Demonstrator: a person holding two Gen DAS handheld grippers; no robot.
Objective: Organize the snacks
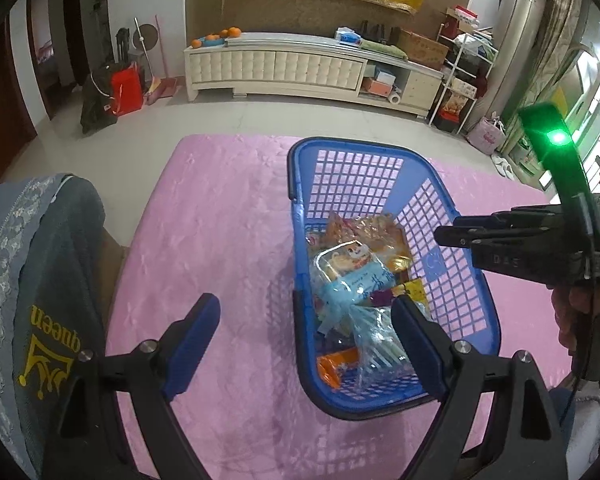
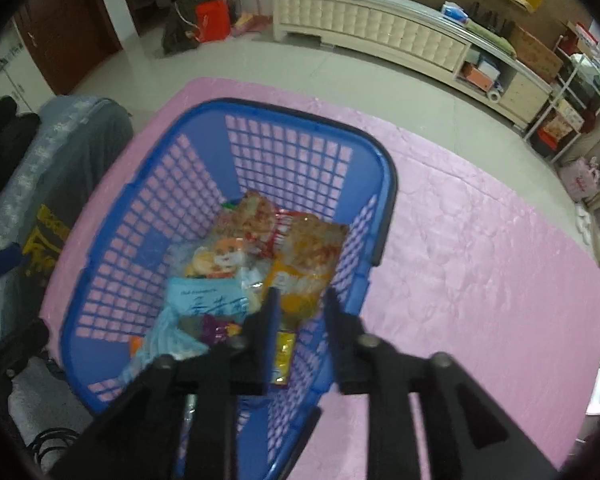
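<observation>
A blue basket [image 1: 384, 152] with lattice walls stands on a pink quilted cover [image 1: 228, 224] laid over the worktop. Its long axis runs from the near edge away toward the far room wall, the narrow far end pointing at a long cream cabinet [image 1: 276, 66].

Inside lies a heap of snack packets [image 1: 356, 268], overlapping so much that their number cannot be told. A pale blue packet [image 2: 208, 300] lies on top near the middle, an orange-yellow packet [image 2: 308, 268] beside it toward the right wall, and a small yellow sachet [image 2: 282, 354] sits near the right gripper's left finger. Print on the wrappers is too blurred to read.

The left gripper [image 1: 306, 328] hangs with its blue-padded fingers [image 1: 192, 336] spread wide, straddling the basket's left wall without touching anything; the right pad hides part of the heap.

The right gripper [image 2: 300, 304] points down over the basket's near right part, its dark fingers [image 2: 270, 320] apart, with nothing pinched between them. Its body is blurred and cut off by the frame edge. In the left wrist view it reaches in from the right, a green light [image 1: 556, 138] glowing on top.

A grey towel [image 1: 56, 280] with yellow lettering lies at the left, partly cut off.
</observation>
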